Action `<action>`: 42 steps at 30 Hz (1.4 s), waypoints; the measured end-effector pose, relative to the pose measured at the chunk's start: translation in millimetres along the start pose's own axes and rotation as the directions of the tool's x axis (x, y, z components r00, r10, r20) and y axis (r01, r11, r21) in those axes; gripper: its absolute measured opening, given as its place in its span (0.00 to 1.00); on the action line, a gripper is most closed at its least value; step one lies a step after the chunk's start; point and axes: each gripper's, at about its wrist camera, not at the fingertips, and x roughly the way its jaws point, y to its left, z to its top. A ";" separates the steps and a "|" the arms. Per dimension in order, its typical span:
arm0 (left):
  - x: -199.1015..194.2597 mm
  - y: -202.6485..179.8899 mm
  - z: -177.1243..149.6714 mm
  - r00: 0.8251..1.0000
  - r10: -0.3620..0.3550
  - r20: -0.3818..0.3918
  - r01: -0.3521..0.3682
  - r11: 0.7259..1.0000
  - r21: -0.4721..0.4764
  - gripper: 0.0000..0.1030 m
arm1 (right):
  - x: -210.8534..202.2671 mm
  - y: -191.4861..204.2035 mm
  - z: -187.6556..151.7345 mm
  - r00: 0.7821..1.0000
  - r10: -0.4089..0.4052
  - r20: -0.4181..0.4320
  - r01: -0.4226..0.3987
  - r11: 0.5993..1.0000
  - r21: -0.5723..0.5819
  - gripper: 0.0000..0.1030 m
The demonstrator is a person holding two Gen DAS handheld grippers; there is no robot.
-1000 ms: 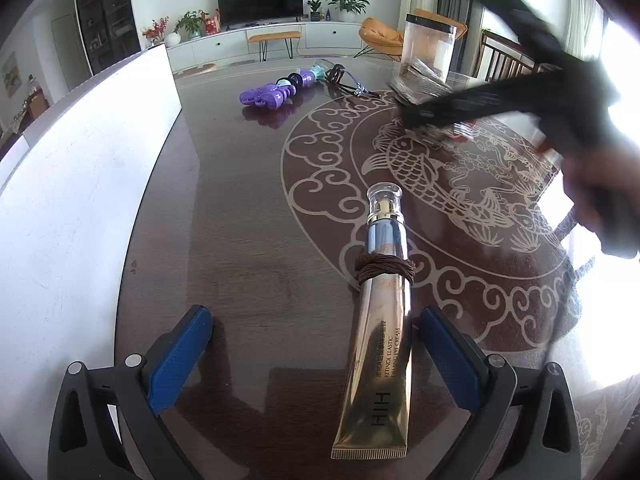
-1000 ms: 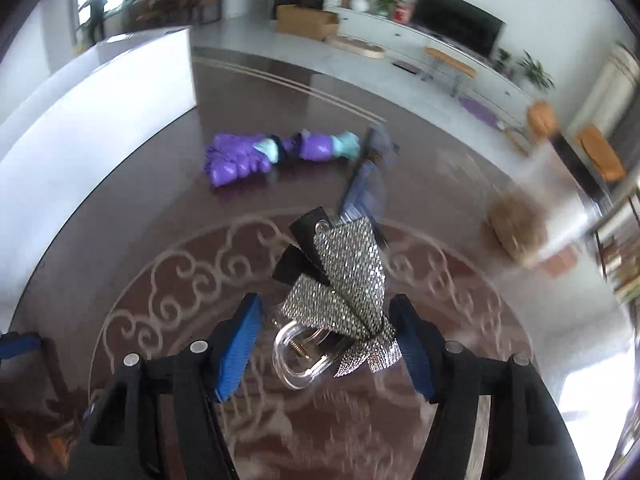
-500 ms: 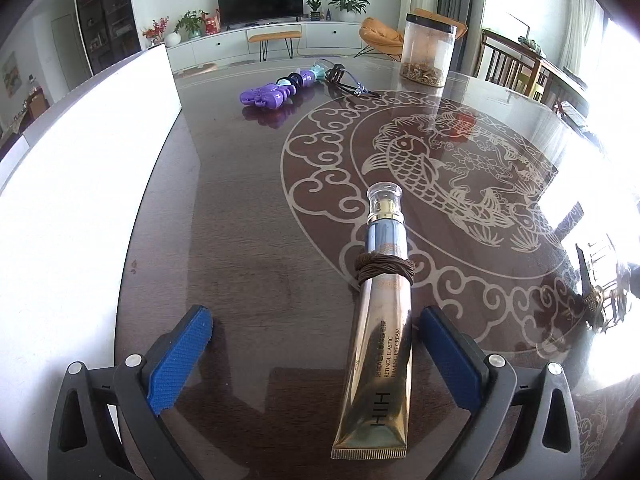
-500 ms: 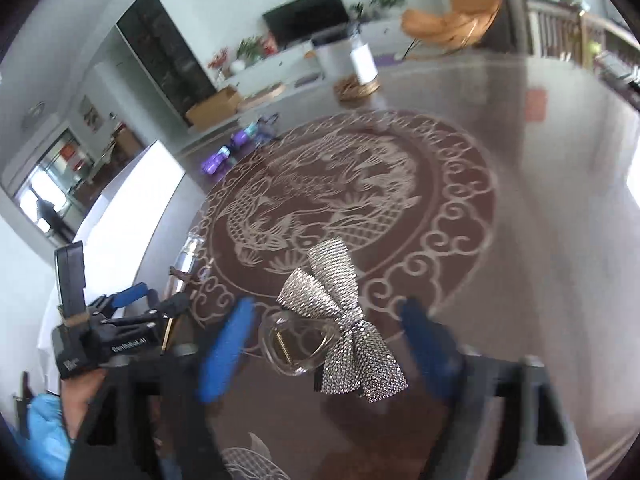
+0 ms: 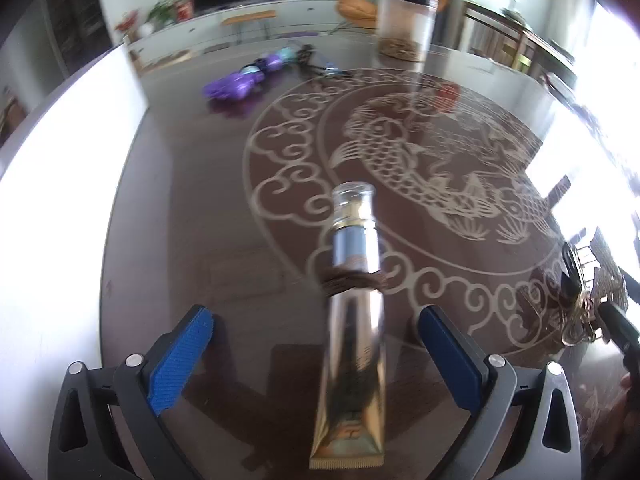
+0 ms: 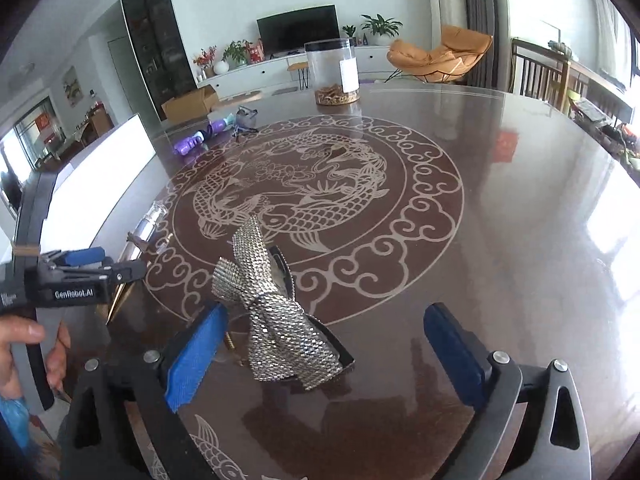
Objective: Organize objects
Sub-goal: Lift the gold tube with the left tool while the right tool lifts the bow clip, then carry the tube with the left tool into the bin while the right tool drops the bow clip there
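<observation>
Left tool (image 5: 316, 354) wide, jaws just narrowing astride tube (image 5: 352, 320); I centre, squeeze below band. Right tool (image 6: 320, 354) wide, bow clip (image 6: 272, 320) loose on table (image 6: 500, 220).

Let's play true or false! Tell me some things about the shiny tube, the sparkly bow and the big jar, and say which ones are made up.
1. The gold and silver cream tube lies flat between the left gripper's blue pads. True; the pads are not touching it.
2. A brown hair band is wrapped around the tube. True.
3. The right gripper is squeezing the silver sequined bow clip. False; its jaws stand wide apart and the bow lies on the dark patterned table.
4. The clear plastic jar lies tipped on its side. False; it stands upright.
5. The purple plastic toy is inside the jar. False; it lies on the table.
</observation>
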 end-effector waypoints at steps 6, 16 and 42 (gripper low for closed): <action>-15.4 -13.7 -11.6 0.996 -0.031 0.080 0.027 0.998 0.049 0.27 | -15.2 -3.4 2.7 0.997 0.060 0.054 -0.061 0.998 0.016 0.96; -23.2 -14.4 -22.6 0.994 -0.010 0.107 0.006 0.999 0.044 0.27 | 0.8 55.1 -10.2 0.999 -0.037 -0.001 0.035 0.965 -0.261 0.96; -82.8 -7.7 -65.9 0.963 -0.183 0.196 0.187 0.982 -0.003 0.26 | -11.0 35.7 10.7 0.977 0.092 -0.192 -0.125 0.978 -0.169 0.51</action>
